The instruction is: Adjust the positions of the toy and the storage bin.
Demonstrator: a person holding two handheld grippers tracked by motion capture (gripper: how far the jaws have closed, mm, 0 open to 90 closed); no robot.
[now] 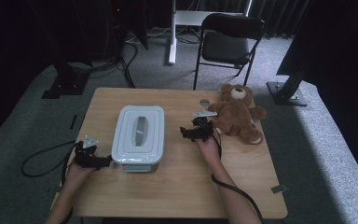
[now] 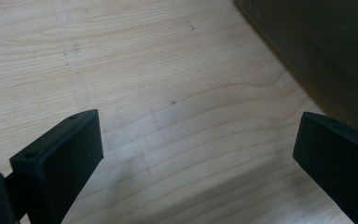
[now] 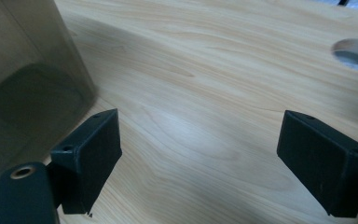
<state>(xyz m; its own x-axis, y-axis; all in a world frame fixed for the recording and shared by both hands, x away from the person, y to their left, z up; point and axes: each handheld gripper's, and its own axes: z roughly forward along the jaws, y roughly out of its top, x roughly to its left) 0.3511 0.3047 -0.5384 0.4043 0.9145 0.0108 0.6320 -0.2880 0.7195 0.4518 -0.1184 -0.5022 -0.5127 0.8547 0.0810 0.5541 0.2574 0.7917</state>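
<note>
A pale grey lidded box point(image 1: 139, 134) with a grey handle on its lid stands on the wooden table point(image 1: 177, 186), left of centre. My left gripper point(image 1: 103, 162) lies just left of the box's near corner, open, with bare wood point(image 2: 168, 93) between its jaws and the box wall point(image 2: 326, 51) at the upper right. My right gripper point(image 1: 187, 132) is open a little to the right of the box, whose wall point(image 3: 23, 70) shows at the left of the right gripper view. A brown teddy bear point(image 1: 237, 113) lies at the table's back right, behind the right hand.
A round hole point(image 1: 204, 101) in the tabletop sits left of the bear, also seen as the hole point(image 3: 356, 52) in the right gripper view. A black folding chair point(image 1: 228, 42) stands beyond the table. Cables trail off the left edge and the front.
</note>
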